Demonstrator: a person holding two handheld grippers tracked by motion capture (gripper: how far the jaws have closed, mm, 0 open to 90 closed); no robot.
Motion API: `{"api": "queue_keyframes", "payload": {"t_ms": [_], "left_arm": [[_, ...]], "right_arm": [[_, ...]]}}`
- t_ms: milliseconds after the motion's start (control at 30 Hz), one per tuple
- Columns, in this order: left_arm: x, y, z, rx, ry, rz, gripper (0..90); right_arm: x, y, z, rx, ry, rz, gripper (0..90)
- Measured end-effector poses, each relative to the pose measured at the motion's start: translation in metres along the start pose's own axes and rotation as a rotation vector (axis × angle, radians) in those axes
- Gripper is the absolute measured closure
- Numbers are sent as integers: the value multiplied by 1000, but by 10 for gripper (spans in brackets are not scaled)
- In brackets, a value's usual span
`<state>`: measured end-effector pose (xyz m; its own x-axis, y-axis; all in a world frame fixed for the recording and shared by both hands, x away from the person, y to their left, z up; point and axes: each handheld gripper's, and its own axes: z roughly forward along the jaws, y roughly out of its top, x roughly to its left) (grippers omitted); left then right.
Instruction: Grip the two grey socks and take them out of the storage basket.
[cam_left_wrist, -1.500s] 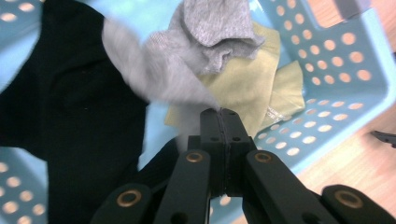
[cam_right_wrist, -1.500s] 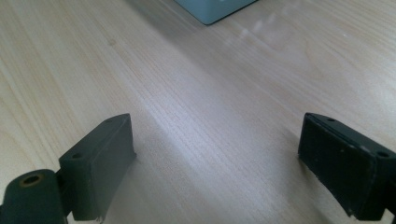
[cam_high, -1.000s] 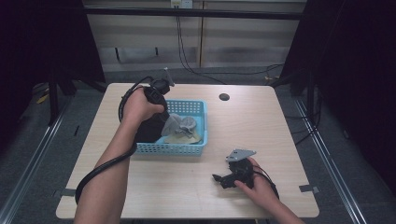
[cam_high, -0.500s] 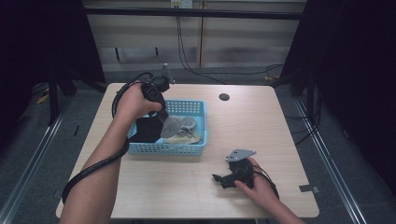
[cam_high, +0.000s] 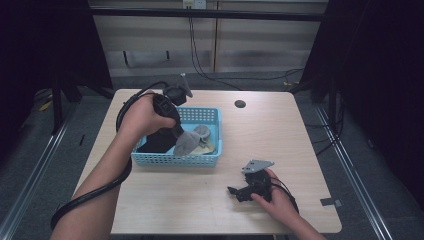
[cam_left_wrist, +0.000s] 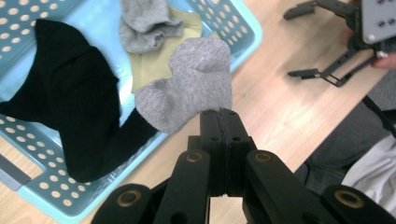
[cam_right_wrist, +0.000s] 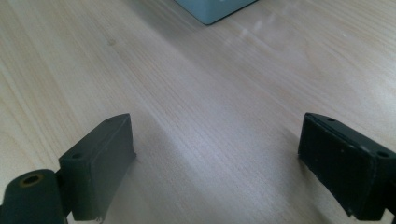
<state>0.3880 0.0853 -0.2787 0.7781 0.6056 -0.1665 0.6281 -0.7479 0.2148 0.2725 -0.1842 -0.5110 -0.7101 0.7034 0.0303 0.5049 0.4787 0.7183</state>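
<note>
Pale wooden table (cam_high: 300, 140) in the middle, with a dark round hole (cam_high: 240, 104) near its far edge. Grey floor (cam_high: 30, 170) all round; cables (cam_high: 200, 60) hang down the beige back wall (cam_high: 250, 40).

Black sock (cam_left_wrist: 70, 107) lies in the blue basket (cam_high: 210, 159), just left of the left claw's closed tips in its own view. Second grey sock (cam_left_wrist: 144, 23) and a yellow-green cloth (cam_left_wrist: 156, 60) lie beyond them. Dark round hole (cam_high: 240, 104) sits in the wooden table (cam_high: 200, 200), well apart.
</note>
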Motion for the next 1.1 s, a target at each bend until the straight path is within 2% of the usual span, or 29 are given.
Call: {"api": "queue_keyframes", "payload": {"t_ms": [200,300,333,567,700,800,1100], "left_arm": [[-21,-8,6,6,-9,59,896],[-28,-10,10,5,-19,77,896],[-33,-11,14,13,-23,96,896],[-50,-17,30,10,-46,132,895],[-54,-20,37,7,-56,143,895],[-56,-24,50,9,-77,154,894],[-54,-31,78,27,-96,137,893]], "right_arm": [[0,0,0,2,0,4,101],[0,0,0,0,0,0,101],[0,0,0,2,0,3,101],[0,0,0,0,0,0,101],[0,0,0,-1,-1,3,101],[0,0,0,-1,0,3,101],[0,0,0,-1,-1,3,101]]}}
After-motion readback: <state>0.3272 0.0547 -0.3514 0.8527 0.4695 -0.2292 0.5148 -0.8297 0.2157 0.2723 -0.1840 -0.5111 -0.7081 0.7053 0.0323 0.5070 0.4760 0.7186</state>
